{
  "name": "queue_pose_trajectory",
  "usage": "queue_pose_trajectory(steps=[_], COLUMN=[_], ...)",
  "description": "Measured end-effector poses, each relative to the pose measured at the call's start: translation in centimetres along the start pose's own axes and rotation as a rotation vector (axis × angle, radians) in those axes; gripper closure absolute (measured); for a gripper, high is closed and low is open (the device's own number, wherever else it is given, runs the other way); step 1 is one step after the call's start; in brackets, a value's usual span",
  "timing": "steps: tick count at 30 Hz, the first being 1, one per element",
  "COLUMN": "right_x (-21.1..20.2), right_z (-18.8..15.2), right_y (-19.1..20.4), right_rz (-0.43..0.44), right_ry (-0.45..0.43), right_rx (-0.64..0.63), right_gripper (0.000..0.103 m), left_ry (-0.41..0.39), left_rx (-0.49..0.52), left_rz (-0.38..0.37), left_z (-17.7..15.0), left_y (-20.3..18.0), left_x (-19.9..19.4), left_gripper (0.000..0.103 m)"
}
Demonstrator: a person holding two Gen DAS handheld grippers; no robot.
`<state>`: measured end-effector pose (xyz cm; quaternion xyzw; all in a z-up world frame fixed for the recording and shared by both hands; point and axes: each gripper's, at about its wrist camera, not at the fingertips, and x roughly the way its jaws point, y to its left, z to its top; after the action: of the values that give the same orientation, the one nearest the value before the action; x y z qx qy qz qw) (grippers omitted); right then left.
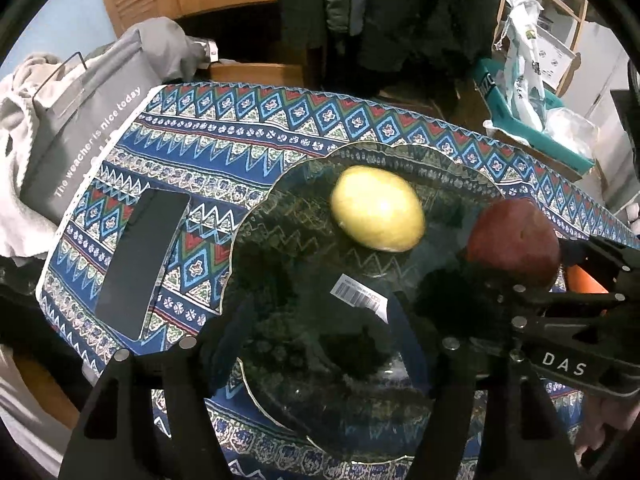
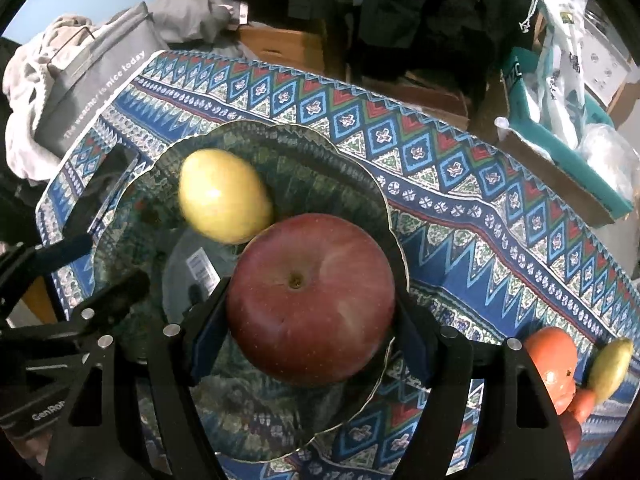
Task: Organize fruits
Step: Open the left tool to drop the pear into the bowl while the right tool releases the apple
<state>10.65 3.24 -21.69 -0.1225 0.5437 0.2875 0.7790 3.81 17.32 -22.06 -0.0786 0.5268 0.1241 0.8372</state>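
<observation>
A dark glass plate [image 1: 280,216] [image 2: 168,152] with a scalloped rim lies on the patterned tablecloth. A yellow fruit [image 1: 377,208] [image 2: 224,196] rests on it. My right gripper [image 2: 312,312] is shut on a red apple [image 2: 312,300] [image 1: 514,240] and holds it over the plate's right side. My left gripper [image 1: 320,344] is open and empty above the near part of the plate; its fingers [image 1: 188,364] straddle the plate. An orange fruit [image 2: 554,360], another yellow fruit [image 2: 610,368] and a red one lie on the cloth at the far right.
A black phone [image 1: 140,264] lies on the cloth left of the plate. A grey bag [image 1: 80,128] with white lettering stands at the table's left edge. A teal box [image 2: 568,152] with plastic bags stands beyond the right edge. A barcode sticker [image 1: 360,294] shows through the plate.
</observation>
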Motion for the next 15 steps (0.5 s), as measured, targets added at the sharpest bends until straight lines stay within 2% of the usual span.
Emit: queue_pose_trajectory(steps=[8,15], right_x=[-0.8,-5.0], right_z=[-0.2,0.8], right_y=[-0.3,-0.5], right_rz=[0.021,0.052], right_ry=[-0.022,-0.143], right_rx=[0.021,0.04], right_gripper=[0.027,0.027], left_ry=[-0.02,-0.046], left_rx=[-0.005,0.006], left_rz=[-0.006,-0.014], left_z=[0.2,0.2], left_y=[0.2,-0.2], left_x=[-1.3,-2.5], left_gripper=[0.03,0.029])
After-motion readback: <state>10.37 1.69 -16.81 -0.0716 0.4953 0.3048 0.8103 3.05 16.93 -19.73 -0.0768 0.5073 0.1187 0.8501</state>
